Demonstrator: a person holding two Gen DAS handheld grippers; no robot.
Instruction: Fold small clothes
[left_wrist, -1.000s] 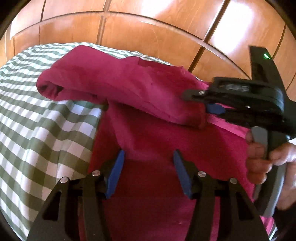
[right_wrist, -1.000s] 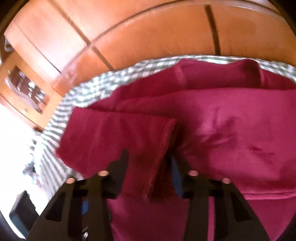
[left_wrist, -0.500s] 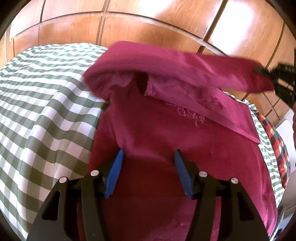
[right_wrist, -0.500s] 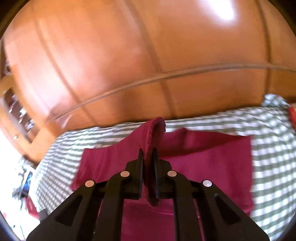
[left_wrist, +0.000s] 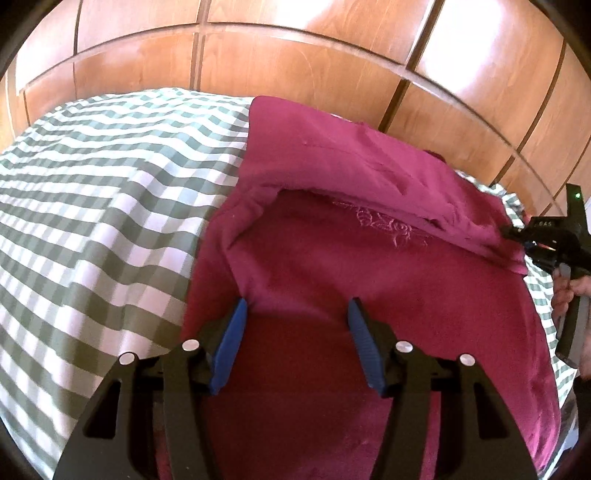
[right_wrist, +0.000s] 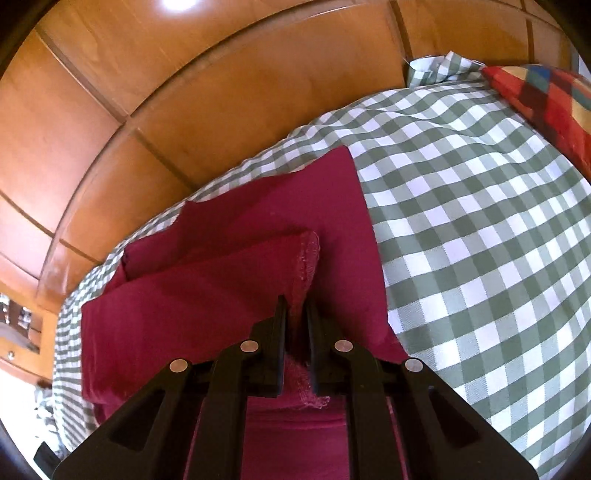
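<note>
A magenta shirt (left_wrist: 332, 266) with an embroidered motif (left_wrist: 388, 225) lies on the checked bed cover (left_wrist: 92, 221). One sleeve (left_wrist: 351, 162) is drawn across its upper part toward the right. My right gripper (left_wrist: 517, 236) is shut on that sleeve's hemmed end (right_wrist: 308, 254); in the right wrist view its jaws (right_wrist: 295, 300) pinch the cloth. My left gripper (left_wrist: 295, 302) hovers low over the shirt's near part, its jaws closing, blue pads (left_wrist: 232, 332) apart with only flat cloth beneath them, nothing pinched.
Glossy wooden panels (left_wrist: 295, 66) stand right behind the bed. A multicoloured checked pillow (right_wrist: 546, 103) lies at the far right. Bare checked cover (right_wrist: 480, 240) spreads to the right of the shirt. A person's hand (left_wrist: 576, 291) holds the right gripper's handle.
The right gripper shut on the sleeve end and carried it from the shirt's middle to its right side, stretching the sleeve across. The left gripper has stayed where it was.
</note>
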